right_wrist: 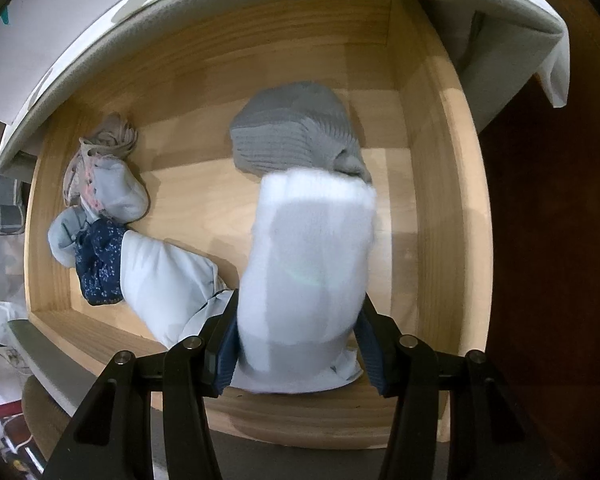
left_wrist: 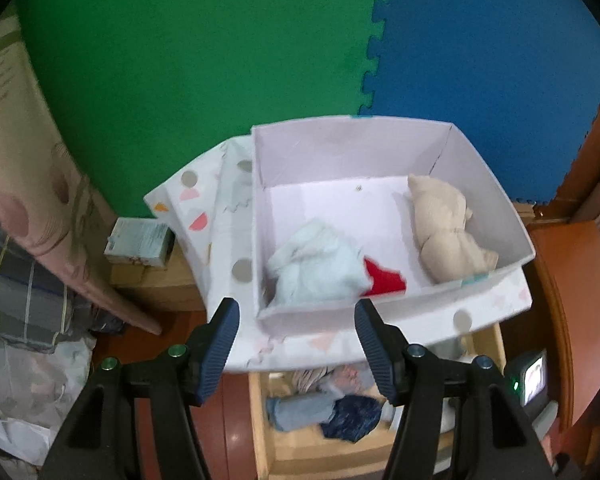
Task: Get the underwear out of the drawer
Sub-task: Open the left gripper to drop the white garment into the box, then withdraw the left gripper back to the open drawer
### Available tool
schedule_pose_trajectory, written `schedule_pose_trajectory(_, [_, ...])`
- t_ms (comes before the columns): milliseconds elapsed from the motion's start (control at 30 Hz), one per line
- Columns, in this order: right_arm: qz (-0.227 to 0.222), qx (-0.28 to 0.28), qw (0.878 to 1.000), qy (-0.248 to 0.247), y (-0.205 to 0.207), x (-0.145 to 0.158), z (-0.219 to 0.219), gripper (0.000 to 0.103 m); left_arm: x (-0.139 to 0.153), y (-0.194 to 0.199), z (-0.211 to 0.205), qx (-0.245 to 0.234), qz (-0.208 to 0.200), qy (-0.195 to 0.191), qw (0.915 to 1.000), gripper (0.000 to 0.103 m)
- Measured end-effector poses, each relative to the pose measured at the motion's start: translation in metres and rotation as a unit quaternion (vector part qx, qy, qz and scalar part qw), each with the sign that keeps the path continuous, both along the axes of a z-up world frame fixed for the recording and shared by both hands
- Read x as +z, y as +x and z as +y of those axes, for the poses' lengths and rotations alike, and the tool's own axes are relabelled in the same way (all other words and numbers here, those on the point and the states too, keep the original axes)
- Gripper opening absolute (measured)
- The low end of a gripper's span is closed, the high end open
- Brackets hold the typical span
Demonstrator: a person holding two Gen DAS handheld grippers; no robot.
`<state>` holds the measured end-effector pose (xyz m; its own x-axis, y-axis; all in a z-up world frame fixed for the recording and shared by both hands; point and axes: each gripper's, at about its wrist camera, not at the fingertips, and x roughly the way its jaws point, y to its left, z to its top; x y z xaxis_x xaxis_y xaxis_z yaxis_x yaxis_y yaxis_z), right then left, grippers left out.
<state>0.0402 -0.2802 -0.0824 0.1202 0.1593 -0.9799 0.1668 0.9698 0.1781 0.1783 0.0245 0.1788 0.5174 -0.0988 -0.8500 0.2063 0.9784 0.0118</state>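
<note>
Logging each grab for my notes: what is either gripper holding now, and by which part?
The right gripper clamps the white garment by its near end, over the wooden drawer. The left gripper holds nothing.

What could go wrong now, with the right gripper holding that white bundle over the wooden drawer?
1. The right gripper clamps only the lower end of the white rolled garment; it could slip back into the wooden drawer.
2. The white cardboard box overhangs the drawer, so lifting could bump its underside.
3. The light blue folded cloth lies against the bundle and may snag.
</note>
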Motion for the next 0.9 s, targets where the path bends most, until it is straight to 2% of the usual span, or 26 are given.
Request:
schedule_pose_trajectory(167, [-0.005, 0.008, 1.0, -0.011, 0.0, 0.001, 0.005, 0.042, -0.023, -0.033, 0.025, 0.034, -0.003, -0.015, 0.9993, 0.061])
schedule_pose_trajectory(500, [0.008, 0.004, 1.0, -0.003, 0.002, -0.005, 0.003, 0.042, -0.115, -0.081, 0.045, 0.069, 0.05, -0.022, 0.9961, 0.062])
schedule_pose_trajectory(700, [0.024, 0.01, 1.0, -0.018, 0.005, -0.009, 0.012, 0.045, -0.152, -0.096, 0.036, 0.069, 0.057, -0.031, 0.9955, 0.062])
schedule_pose_trajectory(767, [0.026, 0.011, 0.999, -0.023, 0.007, -0.01, 0.015, 0.052, -0.162, -0.098, 0.032, 0.065, 0.062, -0.031, 0.9954, 0.062])
schedule_pose_trajectory(900, [0.031, 0.007, 0.999, -0.035, 0.013, -0.014, 0.026, 0.055, -0.18, -0.102, 0.027, 0.062, 0.072, -0.046, 0.9943, 0.062])
